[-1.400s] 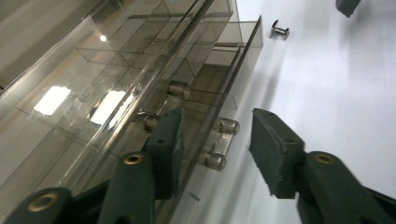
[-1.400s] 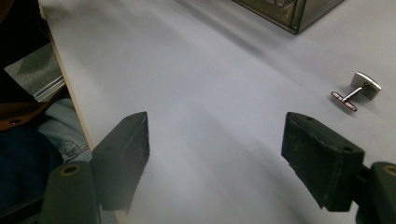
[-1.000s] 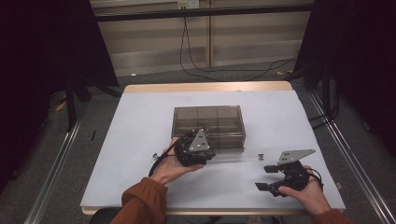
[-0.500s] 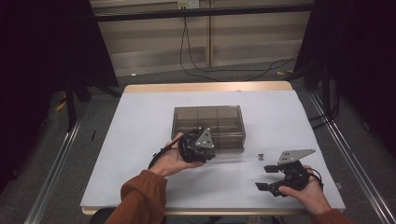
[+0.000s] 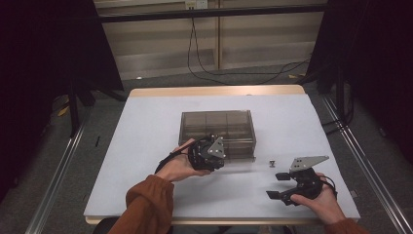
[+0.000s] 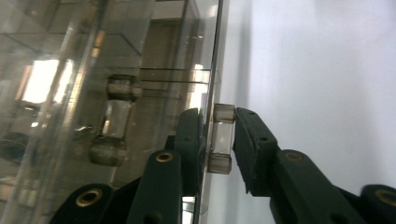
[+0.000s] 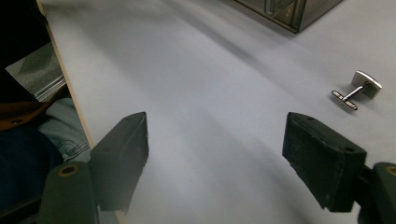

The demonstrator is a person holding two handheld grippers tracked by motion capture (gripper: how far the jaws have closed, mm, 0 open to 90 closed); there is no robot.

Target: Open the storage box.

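A smoky clear box (image 5: 217,126) with inner compartments stands mid-table. My left gripper (image 5: 213,152) is at its front face. In the left gripper view the jaws (image 6: 217,114) bracket a small clear drawer handle (image 6: 222,140); they have just been closing, and a thin gap still shows at the left pad (image 6: 192,140). A small metal cufflink (image 5: 272,162) lies on the table right of the box. My right gripper (image 5: 275,185) rests near the front right, open and holding nothing. In the right gripper view (image 7: 215,140) the cufflink (image 7: 358,88) lies beyond its right jaw.
The white table (image 5: 146,146) ends close behind the right gripper at its front edge (image 7: 65,98). A corner of the box (image 7: 289,11) shows at the top of the right gripper view. A second clear handle (image 6: 114,121) shows through the box wall.
The left hand has edged in against the box front and its jaws have narrowed around the handle. The right hand and the cufflink have not moved.
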